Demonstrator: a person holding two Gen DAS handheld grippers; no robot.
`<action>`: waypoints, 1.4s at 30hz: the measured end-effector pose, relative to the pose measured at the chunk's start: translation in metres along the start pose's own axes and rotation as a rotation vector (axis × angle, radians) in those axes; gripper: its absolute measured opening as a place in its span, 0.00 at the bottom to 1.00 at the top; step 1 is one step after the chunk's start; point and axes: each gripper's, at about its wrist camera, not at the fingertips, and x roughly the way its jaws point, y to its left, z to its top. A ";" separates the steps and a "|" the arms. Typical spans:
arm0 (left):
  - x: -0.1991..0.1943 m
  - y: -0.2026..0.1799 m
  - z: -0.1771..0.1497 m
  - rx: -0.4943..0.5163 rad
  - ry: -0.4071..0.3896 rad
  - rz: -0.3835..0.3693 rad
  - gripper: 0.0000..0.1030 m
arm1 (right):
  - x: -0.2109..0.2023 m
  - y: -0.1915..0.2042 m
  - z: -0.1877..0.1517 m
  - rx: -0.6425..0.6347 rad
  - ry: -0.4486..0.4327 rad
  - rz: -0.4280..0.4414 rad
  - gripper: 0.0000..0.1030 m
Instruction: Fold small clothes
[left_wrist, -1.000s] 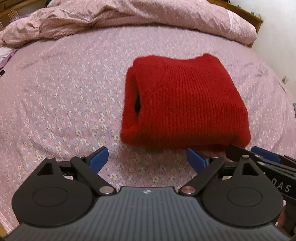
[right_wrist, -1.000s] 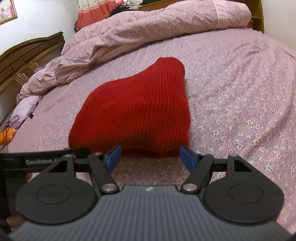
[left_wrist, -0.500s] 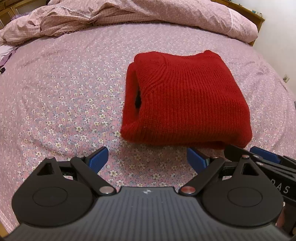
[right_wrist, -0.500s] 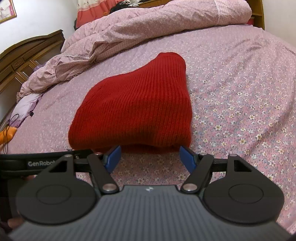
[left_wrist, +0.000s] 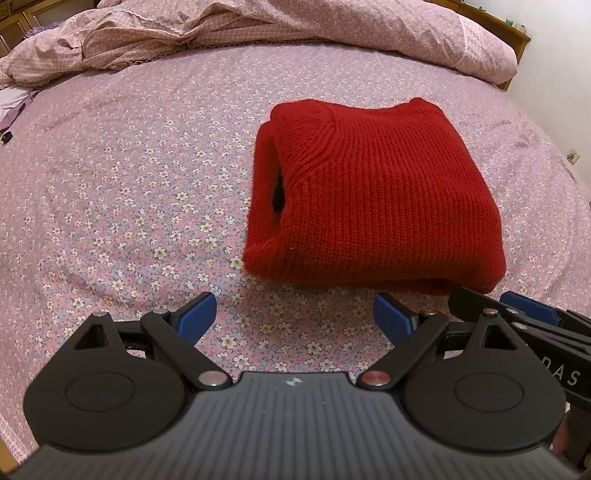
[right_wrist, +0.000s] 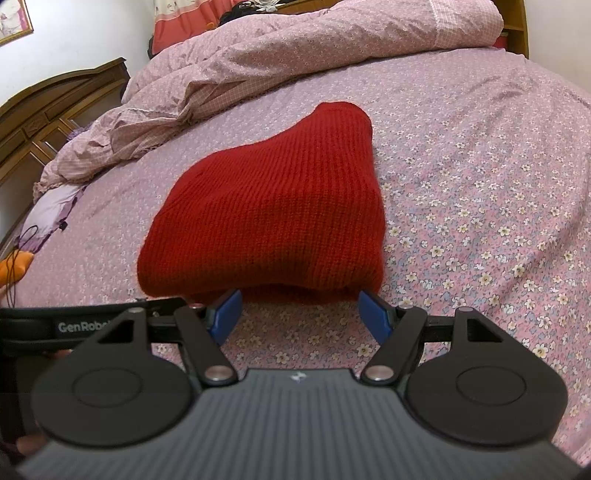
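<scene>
A red knitted sweater (left_wrist: 373, 199) lies folded into a thick rectangle on the pink flowered bed sheet (left_wrist: 129, 184); it also shows in the right wrist view (right_wrist: 273, 218). My left gripper (left_wrist: 295, 319) is open and empty, just short of the sweater's near edge and a little to its left. My right gripper (right_wrist: 299, 314) is open and empty, its blue fingertips (right_wrist: 373, 314) close to the sweater's near edge. The right gripper also shows at the lower right of the left wrist view (left_wrist: 532, 314).
A crumpled pink duvet (left_wrist: 258, 29) lies along the far side of the bed, also seen in the right wrist view (right_wrist: 295, 48). A wooden headboard (right_wrist: 55, 107) stands at the left. A purple cloth (right_wrist: 51, 210) and an orange item (right_wrist: 14, 269) lie at the bed's left edge.
Both grippers have drawn back slightly from the sweater, which now sits a little farther away. The sweater has not moved and both grippers stay open.
</scene>
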 end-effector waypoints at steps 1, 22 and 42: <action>0.000 0.000 0.000 0.000 0.000 0.000 0.92 | 0.000 0.000 0.000 0.000 0.000 0.000 0.70; 0.000 0.000 -0.001 0.002 0.002 0.004 0.92 | 0.000 0.000 -0.001 0.002 0.002 0.000 0.70; -0.002 -0.001 -0.001 0.007 -0.003 0.015 0.92 | 0.000 0.000 -0.001 0.003 0.002 0.000 0.70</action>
